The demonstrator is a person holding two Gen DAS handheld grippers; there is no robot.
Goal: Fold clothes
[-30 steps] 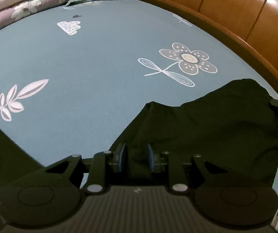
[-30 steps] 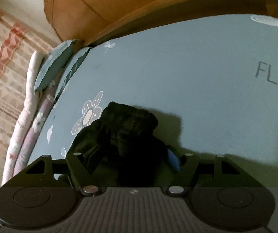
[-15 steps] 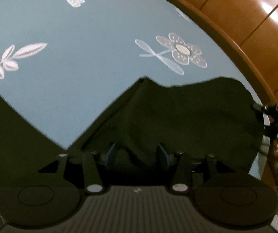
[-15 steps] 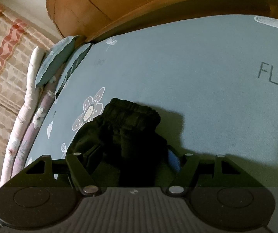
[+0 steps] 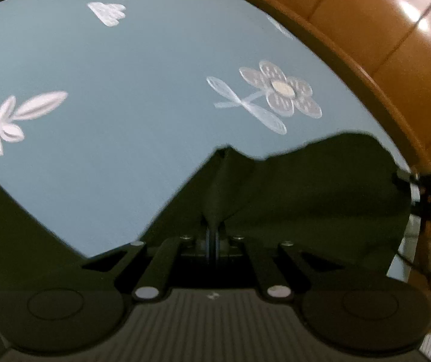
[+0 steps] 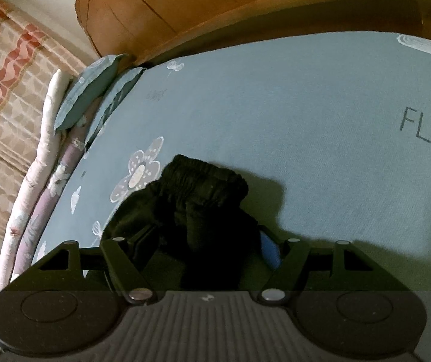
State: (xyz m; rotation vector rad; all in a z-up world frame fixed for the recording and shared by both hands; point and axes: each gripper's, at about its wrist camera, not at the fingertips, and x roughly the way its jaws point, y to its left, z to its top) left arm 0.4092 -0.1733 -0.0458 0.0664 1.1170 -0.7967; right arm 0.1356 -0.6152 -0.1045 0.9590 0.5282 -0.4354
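A dark garment lies spread on the blue flowered bed sheet. My left gripper is shut on a pinched ridge of its cloth, which rises between the fingers. In the right wrist view the garment's gathered elastic waistband bunches up between the fingers of my right gripper. Those fingers stand wide apart on either side of the cloth, with a blue pad showing on the right one.
A wooden headboard curves along the bed's right edge. Folded quilts and pillows lie along the far side by a patterned curtain. The sheet carries printed letters.
My left gripper has closed from wide open onto the garment's cloth, pinching it into a ridge. The right gripper has stayed open around the waistband, with the view shifting slightly.
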